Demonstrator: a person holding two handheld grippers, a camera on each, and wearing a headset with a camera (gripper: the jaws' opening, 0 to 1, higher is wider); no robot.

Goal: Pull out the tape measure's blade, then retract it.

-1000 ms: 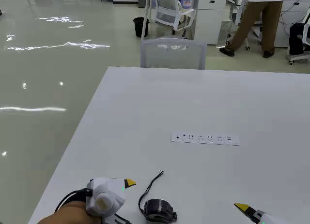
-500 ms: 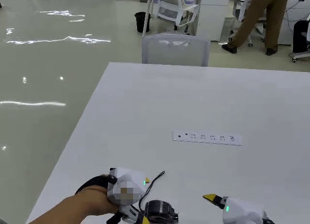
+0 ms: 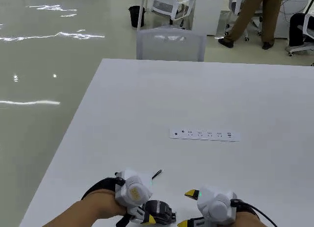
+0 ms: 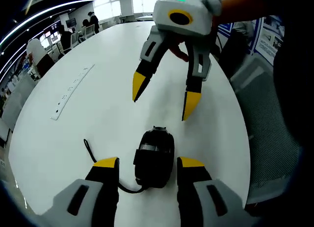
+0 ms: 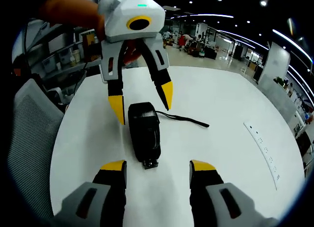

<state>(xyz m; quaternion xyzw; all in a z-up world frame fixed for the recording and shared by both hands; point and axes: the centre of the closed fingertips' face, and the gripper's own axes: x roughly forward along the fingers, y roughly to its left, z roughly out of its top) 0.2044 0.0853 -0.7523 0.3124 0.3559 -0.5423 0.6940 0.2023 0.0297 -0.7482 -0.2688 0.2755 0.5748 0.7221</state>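
Observation:
A black tape measure [image 3: 160, 210] lies on the white table [image 3: 147, 99] near its front edge, its black wrist strap [image 3: 156, 174] trailing away from me. My left gripper [image 3: 147, 218] is open, one jaw on each side of the tape measure [image 4: 154, 156], with a small gap on both sides. My right gripper [image 3: 187, 208] faces it from the right, open, a little short of the case. From the right gripper view the tape measure [image 5: 144, 131] sits just ahead of my right gripper [image 5: 158, 165], with the left gripper [image 5: 141, 100] over its far end. The blade is inside the case.
A white power strip [image 3: 204, 135] lies flat mid-table. A grey mesh chair [image 3: 170, 44] stands at the far edge. The table's left edge [image 3: 64, 138] runs close to my left hand. A person [image 3: 255, 16] stands far back right, near desks and a bin [image 3: 135, 15].
Both grippers have closed in on the tape measure. The left one now straddles it, and the right one has moved left toward it. The tape measure has not moved.

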